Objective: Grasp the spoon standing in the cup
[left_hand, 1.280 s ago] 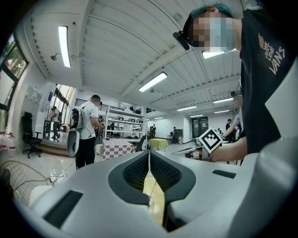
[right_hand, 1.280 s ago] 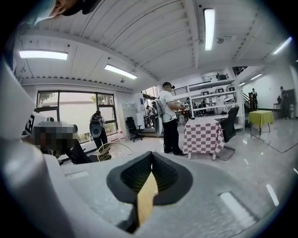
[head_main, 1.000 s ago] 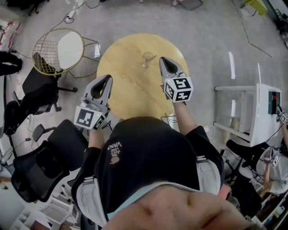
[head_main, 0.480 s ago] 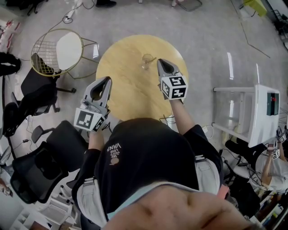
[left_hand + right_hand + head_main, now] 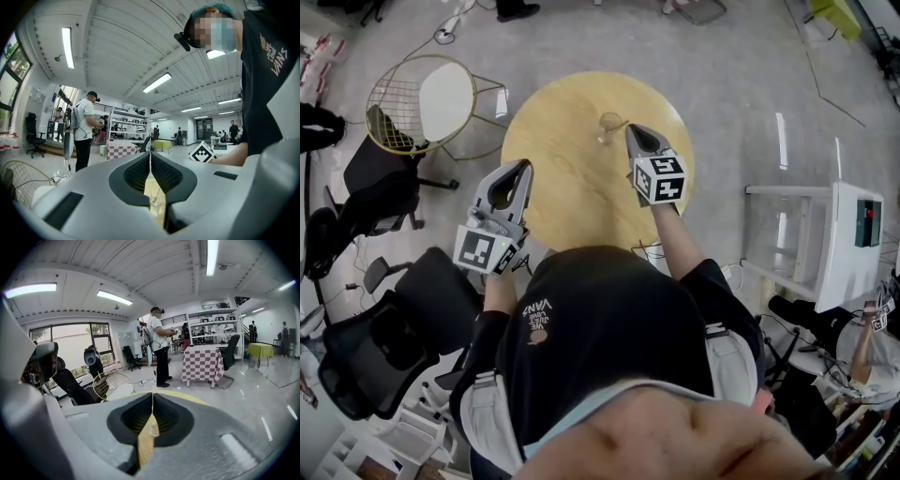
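Clear glass cup (image 5: pixel 607 127) holding a thin spoon (image 5: pixel 158 193) stands at the far side of the round yellow wooden surface (image 5: pixel 572 192). Right gripper (image 5: pixel 630 132) is just beside the cup, left gripper (image 5: pixel 525 166) well apart. Both sets of fingers are pressed together, empty. Spoon is likely light, stiff and slippery; pinch the handle above the rim, since the cup may tip.

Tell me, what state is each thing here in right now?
Cup: upright on the table, spoon inside.
Spoon: standing in the cup, leaning, not gripped.
Left gripper: jaws together, empty.
Right gripper: jaws together, empty, close beside the cup.
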The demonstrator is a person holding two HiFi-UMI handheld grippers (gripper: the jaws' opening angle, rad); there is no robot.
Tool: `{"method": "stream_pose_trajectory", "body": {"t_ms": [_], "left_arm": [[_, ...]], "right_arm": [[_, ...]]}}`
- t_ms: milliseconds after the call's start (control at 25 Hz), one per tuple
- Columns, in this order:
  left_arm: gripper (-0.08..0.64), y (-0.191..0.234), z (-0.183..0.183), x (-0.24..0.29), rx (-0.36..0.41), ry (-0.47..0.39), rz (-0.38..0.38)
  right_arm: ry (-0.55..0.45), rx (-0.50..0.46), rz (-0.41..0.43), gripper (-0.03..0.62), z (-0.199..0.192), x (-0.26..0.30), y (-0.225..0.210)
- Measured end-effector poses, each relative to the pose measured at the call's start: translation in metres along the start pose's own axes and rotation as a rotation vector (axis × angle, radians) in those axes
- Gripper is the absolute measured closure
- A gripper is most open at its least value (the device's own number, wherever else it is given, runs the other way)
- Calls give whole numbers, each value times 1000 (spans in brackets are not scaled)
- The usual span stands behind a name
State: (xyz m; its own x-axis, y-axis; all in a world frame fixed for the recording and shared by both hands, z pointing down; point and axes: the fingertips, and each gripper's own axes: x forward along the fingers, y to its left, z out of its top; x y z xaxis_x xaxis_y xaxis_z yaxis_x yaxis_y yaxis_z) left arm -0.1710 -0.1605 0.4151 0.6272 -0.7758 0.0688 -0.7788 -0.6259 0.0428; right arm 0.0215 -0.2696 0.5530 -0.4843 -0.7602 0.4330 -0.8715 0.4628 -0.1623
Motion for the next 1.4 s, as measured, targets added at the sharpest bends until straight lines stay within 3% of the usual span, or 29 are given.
{"method": "stream_pose_trajectory", "body": {"t_ms": [160, 280, 1000, 1280, 1400], "left_arm": [[551, 0, 0, -2, 19, -13, 0], [551, -1, 0, -1, 19, -13, 5], [551, 3, -6, -11, 12, -4, 31], [551, 5, -8, -13, 11, 0, 39], [551, 6, -6, -15, 10, -2, 43]], "right_arm": [[26, -3, -3, 591, -6, 3, -3], [51, 2, -1, 503, -13, 8, -6], [117, -14, 5, 517, -29, 34, -9], [114, -20, -9, 588, -30, 37, -11], [112, -27, -5, 588, -26, 36, -9]]}}
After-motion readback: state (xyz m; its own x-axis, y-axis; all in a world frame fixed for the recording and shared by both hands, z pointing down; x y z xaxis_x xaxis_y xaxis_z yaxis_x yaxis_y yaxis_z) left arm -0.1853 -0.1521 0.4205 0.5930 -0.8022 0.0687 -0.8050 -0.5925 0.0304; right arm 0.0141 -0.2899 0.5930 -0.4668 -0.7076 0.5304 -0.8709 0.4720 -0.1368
